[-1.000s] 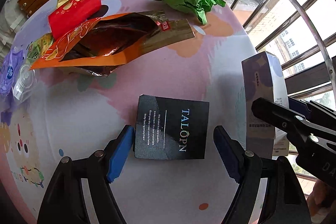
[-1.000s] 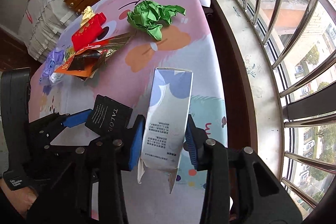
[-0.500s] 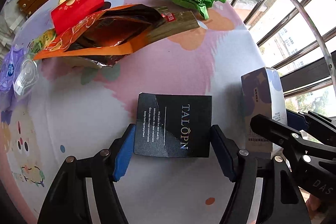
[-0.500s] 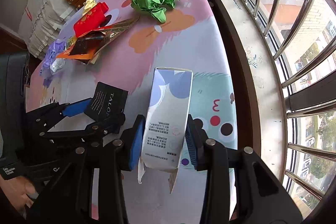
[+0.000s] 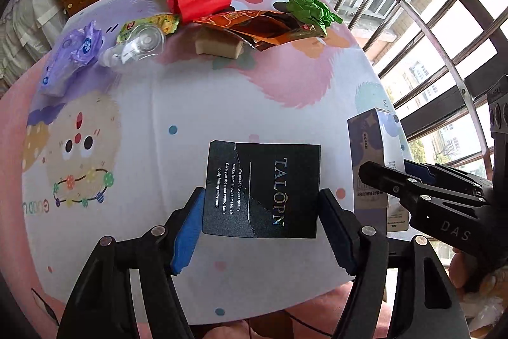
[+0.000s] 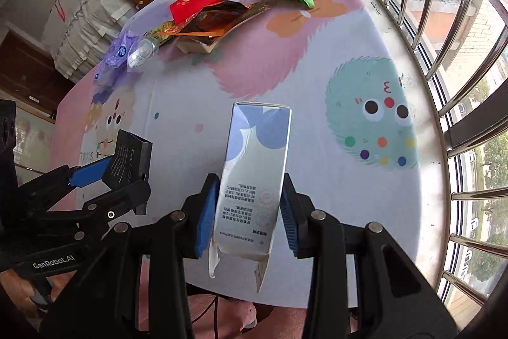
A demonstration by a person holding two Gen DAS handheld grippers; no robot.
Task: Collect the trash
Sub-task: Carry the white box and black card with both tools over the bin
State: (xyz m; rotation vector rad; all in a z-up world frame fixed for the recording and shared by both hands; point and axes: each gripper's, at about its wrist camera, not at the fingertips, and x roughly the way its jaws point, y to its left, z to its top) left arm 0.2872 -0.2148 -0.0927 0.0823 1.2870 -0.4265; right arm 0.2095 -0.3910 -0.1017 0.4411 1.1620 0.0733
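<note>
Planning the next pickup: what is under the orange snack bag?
A tan block-shaped packet sticks out beneath the orange snack bag; its far part, and anything else below, is covered.

We see a flat black TALOPN sock card (image 5: 262, 191), torn, clamped at both side edges above the cloth. A tall silver-blue carton (image 6: 254, 180), bottom flaps open, is pinched at its lower sides. Far across lie crumpled green paper (image 5: 312, 9), an orange foil pouch (image 5: 260, 27), a red wrapper (image 5: 200, 2), a clear plastic cup (image 5: 139, 44) and a purple packet (image 5: 71, 56).
</note>
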